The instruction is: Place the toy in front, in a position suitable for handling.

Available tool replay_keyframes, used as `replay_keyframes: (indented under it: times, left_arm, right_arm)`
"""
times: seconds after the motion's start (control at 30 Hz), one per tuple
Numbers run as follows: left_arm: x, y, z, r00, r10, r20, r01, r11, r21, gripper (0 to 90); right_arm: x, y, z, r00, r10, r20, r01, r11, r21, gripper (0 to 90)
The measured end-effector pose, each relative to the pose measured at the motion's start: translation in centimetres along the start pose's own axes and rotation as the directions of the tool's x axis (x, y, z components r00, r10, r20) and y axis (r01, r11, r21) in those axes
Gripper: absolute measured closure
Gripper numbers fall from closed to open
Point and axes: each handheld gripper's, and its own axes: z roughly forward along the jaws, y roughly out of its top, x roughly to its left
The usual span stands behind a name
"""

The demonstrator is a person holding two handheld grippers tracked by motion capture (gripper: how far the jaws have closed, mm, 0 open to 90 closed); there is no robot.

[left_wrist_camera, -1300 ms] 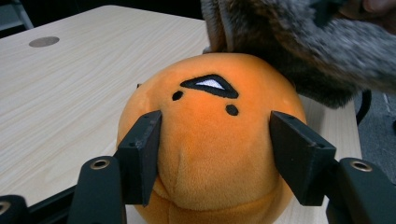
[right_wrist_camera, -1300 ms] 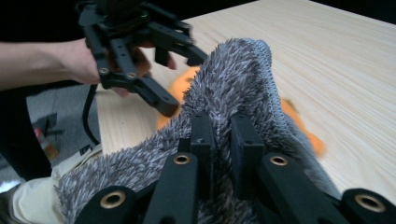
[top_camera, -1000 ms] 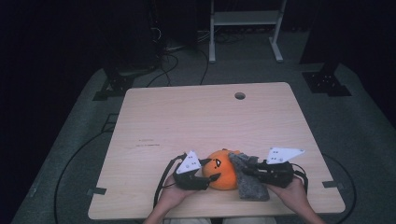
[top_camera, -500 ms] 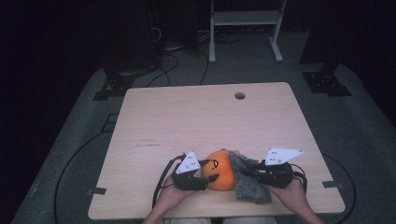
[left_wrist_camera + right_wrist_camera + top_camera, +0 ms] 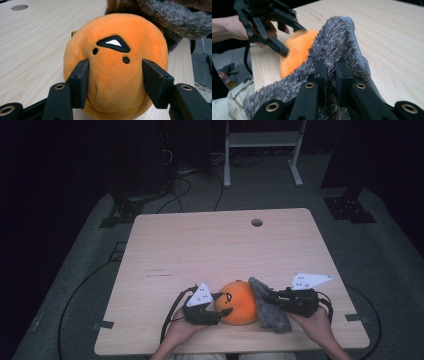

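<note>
At the bottom centre of the high view, near the front edge of the table (image 5: 210, 250), an orange plush (image 5: 239, 301) sits with a grey cloth (image 5: 270, 307) draped against its right side. The left hand-held gripper (image 5: 223, 304) has its jaws clamped on the plush; in the left gripper view the two black pads dent the soft body (image 5: 115, 70) below its stitched black-and-white mouth and two dot eyes, and they have just been closing a little further on it. The right hand-held gripper (image 5: 266, 298) is pinched tight on the cloth; in the right gripper view its narrow jaws bite a fold of the shaggy pile (image 5: 332, 50) at lower centre, with the plush (image 5: 297, 52) showing orange behind at centre left. The step in hand looks like pulling the cloth over or around the plush. To do it well, the left grip should stay steady and low so the round body cannot roll, while the right draws the fold up and across rather than dragging it sideways. The plush is smooth, short-napped and ball-shaped, so it yields and may slip under a light pinch. The cloth is thick, fuzzy and limp, with a stitched hem, and will sag wherever it is not held.
</note>
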Motion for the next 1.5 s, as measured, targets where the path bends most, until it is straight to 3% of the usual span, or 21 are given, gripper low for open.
replay_keyframes:
  times: [0.1,0.2,0.27,0.37,0.4,0.43,0.47,0.5,0.57,0.6,0.7,0.73,0.8,0.87,0.97,1.0,1.13,1.3,1.33,1.4,1.5]
  left_arm:
    - [-0.1,-0.1,-0.1,1.0000,0.009,0.001,-0.009,0.9999,0.011,42.7]
    - [-0.1,-0.3,-0.3,0.9999,0.010,0.007,-0.010,0.9999,0.010,42.7]
    - [-0.2,-0.4,-0.3,0.9998,0.019,0.010,-0.019,0.9998,0.010,42.6]
    - [-0.3,-0.2,-0.4,0.9995,0.018,0.024,-0.018,0.9997,-0.015,37.9]
    - [-0.2,0.1,-0.5,0.9993,-0.012,0.035,0.014,0.9991,-0.041,30.0]
    - [-0.2,0.1,-0.5,0.9993,-0.012,0.035,0.014,0.9991,-0.041,20.2]
    - [0.3,0.5,-0.6,0.9950,-0.093,0.037,0.096,0.9922,-0.081,13.4]
    - [0.5,0.6,-0.6,0.9926,-0.115,0.037,0.118,0.9893,-0.086,11.7]
    - [0.7,0.7,-0.5,0.9920,-0.124,0.025,0.126,0.9891,-0.076,14.5]
    - [0.8,0.4,0.0,0.9928,-0.115,0.033,0.116,0.9924,-0.040,19.4]
    - [0.5,0.2,0.0,0.9946,-0.095,0.043,0.096,0.9947,-0.037,28.2]
    - [0.2,0.2,-0.1,0.9981,-0.051,0.035,0.052,0.9982,-0.029,31.1]
    - [-0.1,0.2,-0.1,0.9986,-0.035,0.039,0.036,0.9992,-0.018,33.1]
    - [-0.4,0.1,-0.1,0.9993,-0.016,0.033,0.017,0.9998,-0.014,34.2]
    - [-0.7,0.1,0.0,0.9995,0.015,0.027,-0.015,0.9999,-0.009,35.5]
    - [-1.0,0.0,0.0,0.9989,0.034,0.031,-0.034,0.9994,-0.011,36.5]
    - [-1.4,0.0,-0.1,0.9974,0.070,0.020,-0.070,0.9976,0.003,37.3]
    - [-1.1,-0.3,-0.2,0.9985,0.050,0.021,-0.050,0.9988,0.000,38.2]
    - [-1.0,-0.3,-0.2,0.9987,0.045,0.022,-0.045,0.9990,0.000,38.3]
    - [-0.7,-0.4,-0.2,0.9992,0.033,0.023,-0.033,0.9994,-0.003,38.4]
    - [-0.5,-0.5,-0.2,0.9998,0.007,0.021,-0.007,0.9999,-0.008,38.4]
  right_arm:
    - [0.1,0.8,1.2,0.9996,-0.029,0.007,0.029,0.999,0.024,80.8]
    - [-0.8,0.3,1.9,0.9999,-0.002,0.016,0.002,0.999,0.038,80.9]
    - [-1.6,-0.6,1.7,0.9989,0.041,0.021,-0.042,0.998,0.038,80.9]
    - [-1.6,-1.4,1.2,0.9987,0.045,0.026,-0.046,0.998,0.045,80.9]
    - [-1.3,-1.5,1.1,0.9991,0.037,0.023,-0.038,0.998,0.048,80.9]
    - [-1.3,-1.5,1.1,0.9991,0.037,0.023,-0.038,0.998,0.048,80.9]
    - [-0.5,-1.7,0.9,0.9998,-0.010,0.019,0.008,0.998,0.055,80.7]
    - [-0.2,-1.8,0.9,0.9998,-0.017,0.006,0.016,0.999,0.051,80.7]
    - [0.0,-1.9,0.9,0.9999,-0.015,-0.005,0.015,0.999,0.049,80.7]
    - [0.3,-1.9,0.7,0.9995,-0.031,-0.010,0.031,0.998,0.053,80.6]
    - [0.1,-2.1,0.6,0.9999,-0.011,-0.011,0.011,0.998,0.057,80.7]
    - [-0.8,-2.6,0.4,0.9991,0.041,0.010,-0.041,0.997,0.073,80.8]
    - [-1.8,-3.1,0.2,0.9951,0.084,0.052,-0.089,0.990,0.107,80.9]
    - [-2.7,-3.3,-0.1,0.9896,0.138,0.043,-0.141,0.984,0.106,80.8]
    - [-2.5,-2.6,-0.6,0.9923,0.121,0.027,-0.123,0.990,0.063,80.8]
    - [-1.8,-1.3,-0.5,0.9967,0.081,0.006,-0.082,0.996,0.037,80.8]
    - [-0.9,0.3,0.9,0.9994,0.032,-0.015,-0.032,0.999,0.033,80.8]
    - [-1.8,-0.5,2.0,0.9975,0.070,-0.008,-0.070,0.996,0.049,81.0]
    - [-2.4,-1.3,1.7,0.9952,0.094,0.024,-0.096,0.993,0.068,81.0]
    - [-2.6,-1.7,1.3,0.9931,0.111,0.037,-0.114,0.989,0.089,81.0]
    - [-2.1,-2.1,0.2,0.9935,0.112,0.021,-0.113,0.991,0.072,81.0]
